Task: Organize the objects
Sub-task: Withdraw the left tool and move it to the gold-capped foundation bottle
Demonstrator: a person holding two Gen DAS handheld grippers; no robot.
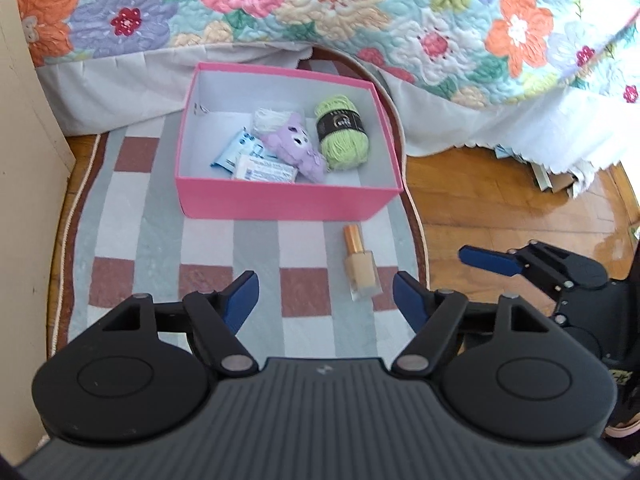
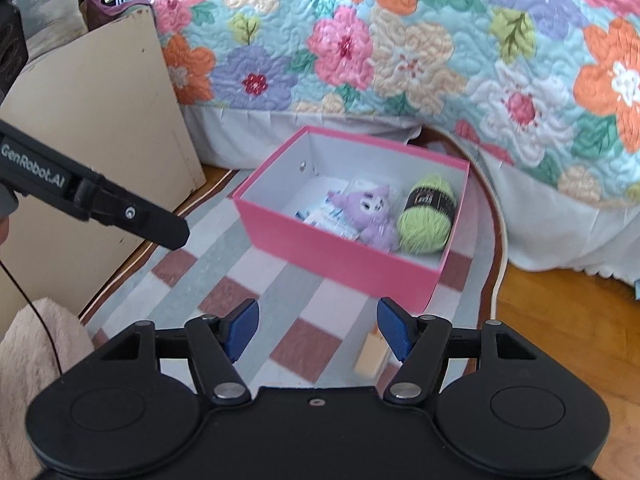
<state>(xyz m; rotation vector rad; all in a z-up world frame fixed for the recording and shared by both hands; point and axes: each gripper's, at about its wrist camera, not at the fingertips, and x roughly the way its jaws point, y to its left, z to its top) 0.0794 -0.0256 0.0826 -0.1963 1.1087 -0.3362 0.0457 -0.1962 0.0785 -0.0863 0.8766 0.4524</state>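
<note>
A pink box [image 1: 280,200] [image 2: 340,256] stands on a checked rug [image 1: 160,240] by the bed. In it lie a green yarn ball [image 1: 342,132] [image 2: 428,216], a purple plush toy [image 1: 300,144] [image 2: 372,216] and some white and blue packets [image 1: 244,156]. A beige bottle with a gold cap [image 1: 360,264] [image 2: 374,354] lies on the rug in front of the box. My left gripper [image 1: 326,300] is open and empty, just short of the bottle. My right gripper [image 2: 318,328] is open and empty, with the bottle beside its right finger. The right gripper also shows in the left wrist view [image 1: 492,260].
A bed with a floral quilt [image 1: 360,12] [image 2: 400,48] hangs over the far side. A beige cabinet [image 2: 100,120] stands at the left. Wooden floor [image 1: 500,208] lies right of the rug, with papers under the bed skirt [image 1: 548,176].
</note>
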